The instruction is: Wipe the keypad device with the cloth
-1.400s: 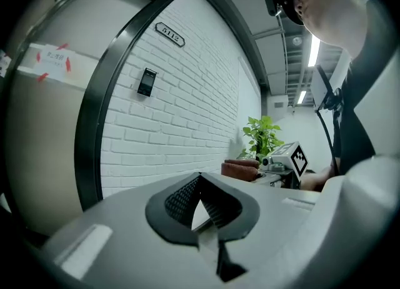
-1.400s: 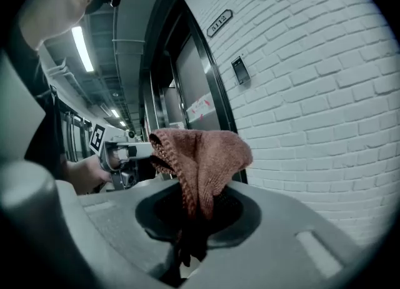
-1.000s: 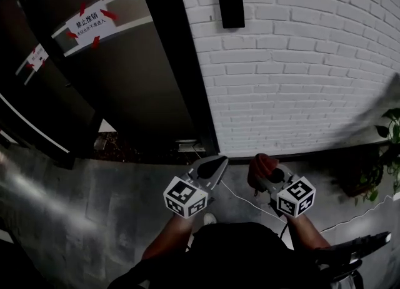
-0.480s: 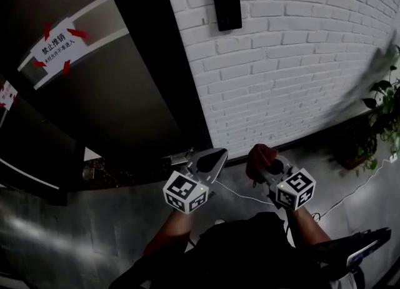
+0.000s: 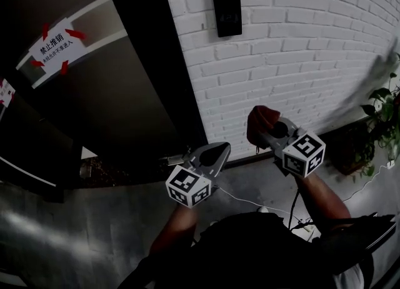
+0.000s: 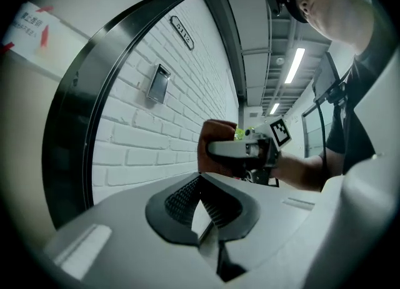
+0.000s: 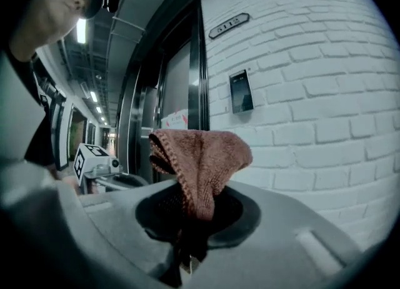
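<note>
Brown cloth, folded, is clamped between the jaws of the right gripper and sticks out in front of them. Lower and just beside it is the left gripper, with its jaws drawn together and nothing between them. On the white brick wall hangs the keypad device, well above the cloth and apart from it.

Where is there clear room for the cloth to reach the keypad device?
Bare white brick wall lies between the cloth in the right gripper and the keypad device, and also right of the device. Tighter on its left, where the dark door frame runs close.
</note>
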### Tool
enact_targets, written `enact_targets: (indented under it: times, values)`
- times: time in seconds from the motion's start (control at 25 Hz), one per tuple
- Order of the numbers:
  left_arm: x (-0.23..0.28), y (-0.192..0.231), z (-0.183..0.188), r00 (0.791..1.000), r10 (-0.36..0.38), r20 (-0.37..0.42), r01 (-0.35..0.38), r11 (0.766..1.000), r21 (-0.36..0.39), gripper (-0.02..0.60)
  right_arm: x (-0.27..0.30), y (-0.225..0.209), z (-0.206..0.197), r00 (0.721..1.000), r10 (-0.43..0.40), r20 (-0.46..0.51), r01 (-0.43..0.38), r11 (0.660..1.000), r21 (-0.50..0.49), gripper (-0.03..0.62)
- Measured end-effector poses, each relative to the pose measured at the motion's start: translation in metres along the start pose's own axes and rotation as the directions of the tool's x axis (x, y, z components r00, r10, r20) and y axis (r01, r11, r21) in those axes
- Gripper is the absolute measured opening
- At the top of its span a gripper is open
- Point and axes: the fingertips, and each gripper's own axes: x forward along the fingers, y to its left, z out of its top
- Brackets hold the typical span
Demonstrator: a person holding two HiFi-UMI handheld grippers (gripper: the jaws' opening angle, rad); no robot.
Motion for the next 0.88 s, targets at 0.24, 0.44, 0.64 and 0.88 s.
enact_targets:
  times: [0.24, 0.44, 0.64, 0.88]
  values:
    - [0.024, -0.010, 0.003, 0.999, 0.041, 0.011, -0.042, 0.999, 0.032, 0.017, 0.031, -0.045, 0.103, 0.997, 0.035, 0.070, -0.022, 0.984, -0.179, 0.047]
    - [0.036, -0.033, -0.002, 0.999, 0.034, -0.032, -0.033, 0.998, 0.050, 0.017, 0.051, -0.062, 0.192, 0.985, 0.046, 0.166, 0.002, 0.959, -0.282, 0.046]
    - [0.033, -0.034, -0.006, 0.997, 0.065, -0.051, -0.062, 0.996, 0.061, 0.017, 0.077, -0.072, 0.260, 0.972, 0.049, 0.230, 0.029, 0.946, -0.323, 0.046]
    - [0.021, -0.026, -0.003, 0.993, 0.118, -0.031, -0.115, 0.991, 0.073, 0.017, 0.106, -0.098, 0.311, 0.966, 0.013, 0.257, 0.051, 0.969, -0.241, 0.046]
